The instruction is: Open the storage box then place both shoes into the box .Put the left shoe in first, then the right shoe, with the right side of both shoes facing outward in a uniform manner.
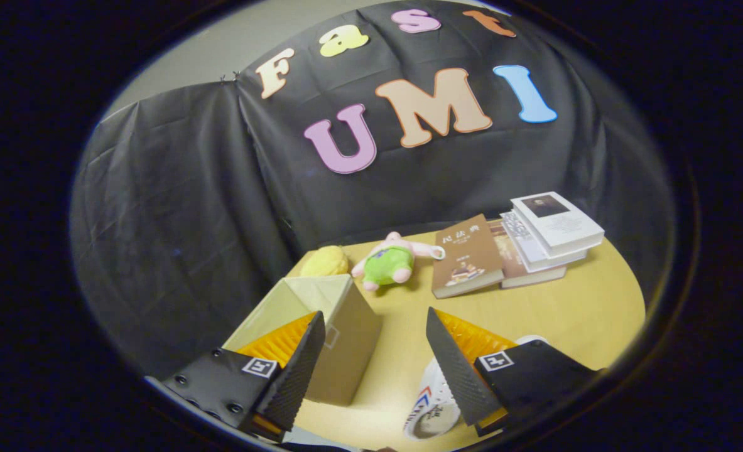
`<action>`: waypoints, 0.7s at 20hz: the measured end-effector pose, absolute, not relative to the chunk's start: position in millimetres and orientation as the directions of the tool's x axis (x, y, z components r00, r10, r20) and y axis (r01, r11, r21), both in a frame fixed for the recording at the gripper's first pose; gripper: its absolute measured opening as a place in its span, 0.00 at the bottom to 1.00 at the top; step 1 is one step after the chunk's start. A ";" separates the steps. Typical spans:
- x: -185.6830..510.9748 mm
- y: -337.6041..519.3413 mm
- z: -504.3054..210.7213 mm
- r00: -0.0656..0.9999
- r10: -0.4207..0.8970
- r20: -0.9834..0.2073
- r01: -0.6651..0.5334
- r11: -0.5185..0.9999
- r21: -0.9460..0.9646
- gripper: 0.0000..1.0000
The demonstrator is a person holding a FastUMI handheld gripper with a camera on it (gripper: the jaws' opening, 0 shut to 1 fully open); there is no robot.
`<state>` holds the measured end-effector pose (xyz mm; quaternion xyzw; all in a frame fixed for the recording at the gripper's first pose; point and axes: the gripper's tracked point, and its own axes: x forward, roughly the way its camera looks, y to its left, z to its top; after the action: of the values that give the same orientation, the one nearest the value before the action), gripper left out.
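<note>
Gripper view looked down over a yellow table (566,314). Its gripper (374,351) had both fingers spread wide, gripping nothing. The box (340,326) (beige, its top open) sat by the left finger (296,370), at about ten o'clock from the gap. A white shoe (431,408) lay under the right finger (456,370), partly hidden. Beyond the fingers, at twelve o'clock, a pink plush (390,260) in green lay beside a yellow toy (324,262). At one o'clock a brown book (465,257) leaned against stacked books (553,232).
</note>
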<state>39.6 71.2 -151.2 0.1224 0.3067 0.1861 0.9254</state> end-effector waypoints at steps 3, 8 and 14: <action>30.5 53.7 -175.4 0.718 0.396 -0.572 -0.255 0.915 0.313 1.00; 15.8 23.1 -222.9 0.666 0.352 -0.658 -0.260 0.936 0.239 0.99; -17.2 4.9 -290.3 0.535 0.301 -0.789 -0.275 0.946 0.173 0.96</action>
<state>-17.2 4.9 -290.3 0.0140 0.4531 0.1643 0.8761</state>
